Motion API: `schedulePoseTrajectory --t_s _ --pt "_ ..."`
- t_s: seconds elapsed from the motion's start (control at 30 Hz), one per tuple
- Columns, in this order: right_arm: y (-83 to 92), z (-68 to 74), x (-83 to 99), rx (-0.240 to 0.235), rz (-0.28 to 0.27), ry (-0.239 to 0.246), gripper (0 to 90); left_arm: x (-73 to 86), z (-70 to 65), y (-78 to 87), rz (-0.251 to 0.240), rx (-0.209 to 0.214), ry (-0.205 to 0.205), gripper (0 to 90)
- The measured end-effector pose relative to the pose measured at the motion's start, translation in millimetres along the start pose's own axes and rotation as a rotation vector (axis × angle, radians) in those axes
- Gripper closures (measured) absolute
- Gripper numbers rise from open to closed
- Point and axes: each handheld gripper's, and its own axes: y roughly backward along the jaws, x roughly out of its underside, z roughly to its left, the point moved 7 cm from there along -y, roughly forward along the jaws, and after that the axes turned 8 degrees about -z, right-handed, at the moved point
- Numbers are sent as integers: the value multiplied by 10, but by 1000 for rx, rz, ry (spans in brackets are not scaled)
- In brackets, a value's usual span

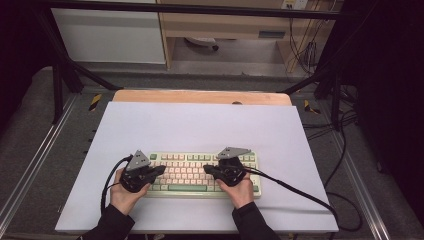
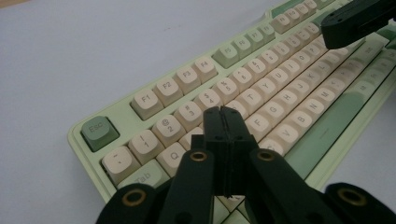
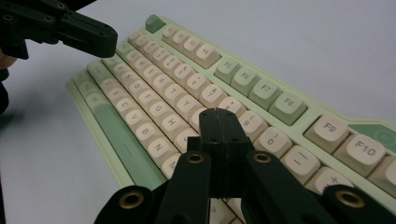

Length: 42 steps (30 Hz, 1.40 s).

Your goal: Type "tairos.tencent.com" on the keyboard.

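Left gripper: jaws clenched together, nothing between them, tip poised over the upper-left letter keys, about at W/E. Right gripper: jaws likewise clenched and empty, tip above the keys near O/P. Both sit over the pale green keyboard with cream keycaps, which lies near the front edge of the white table sheet, long axis running left to right between the hands. Judgement: each closed tip serves as a poking finger; keys lie directly below, so the coming move is a short press down, left hand nearer the left-side letters.

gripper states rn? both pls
Left gripper: closed, holding nothing, tip over the keyboard.
Right gripper: closed, holding nothing, over the same keyboard.
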Motion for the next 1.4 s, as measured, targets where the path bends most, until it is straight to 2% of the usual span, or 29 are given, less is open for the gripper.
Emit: schedulePoseTrajectory --t_s 0.4,0.53,0.63,0.67,0.8,1.0,1.2,1.4 --pt "-223 17 51 22 42 28 900 5 13 1 1 0 1 900" --pt "-247 3 77 37 53 47 900 3 13 7 -3 -1 2 900" --pt "-256 4 79 36 53 47 900 5 14 4 0 -1 1 900" --pt "-263 -2 97 41 69 43 900 6 11 4 -1 0 1 900" --pt "-264 2 95 42 56 47 900 1 8 8 -3 -1 1 900" --pt "-140 30 -21 24 10 57 900 -21 4 21 -9 0 2 900" --pt "-16 69 -49 10 14 89 900 -62 -16 10 -9 2 -9 900" --pt "119 51 -14 0 5 79 900 -97 -42 -41 -1 7 -17 900"
